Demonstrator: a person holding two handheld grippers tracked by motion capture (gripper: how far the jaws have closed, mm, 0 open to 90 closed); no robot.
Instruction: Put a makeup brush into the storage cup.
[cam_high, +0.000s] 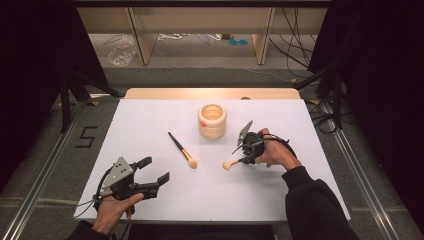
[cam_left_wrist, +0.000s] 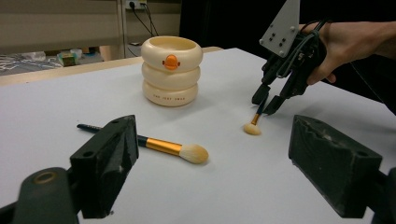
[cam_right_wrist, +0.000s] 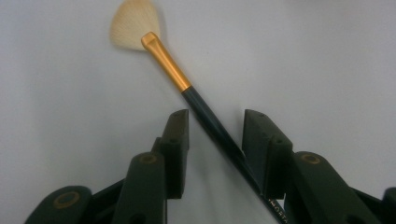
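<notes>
A fan brush (cam_right_wrist: 166, 60) with a gold ferrule and dark handle lies on the white table, bristles spread flat. My right gripper (cam_right_wrist: 217, 121) points down over it with the handle running slantwise between the jaws; a gap shows beside the left jaw, so it is open. From above, the fan brush (cam_high: 230, 164) sits just left of the right gripper (cam_high: 242, 156). A second, rounder brush (cam_high: 181, 149) lies mid-table. My left gripper (cam_high: 156, 169) rests near the front left, open, nothing between its jaws. In the left gripper view, the round brush (cam_left_wrist: 173, 148) lies ahead of the left gripper (cam_left_wrist: 215, 135).
A cream ringed holder (cam_high: 212, 120) with an orange mark stands upright behind the brushes; the left gripper view has the holder (cam_left_wrist: 171, 70) at centre back. The white sheet (cam_high: 150, 115) covers the table, with a wooden edge at the far side.
</notes>
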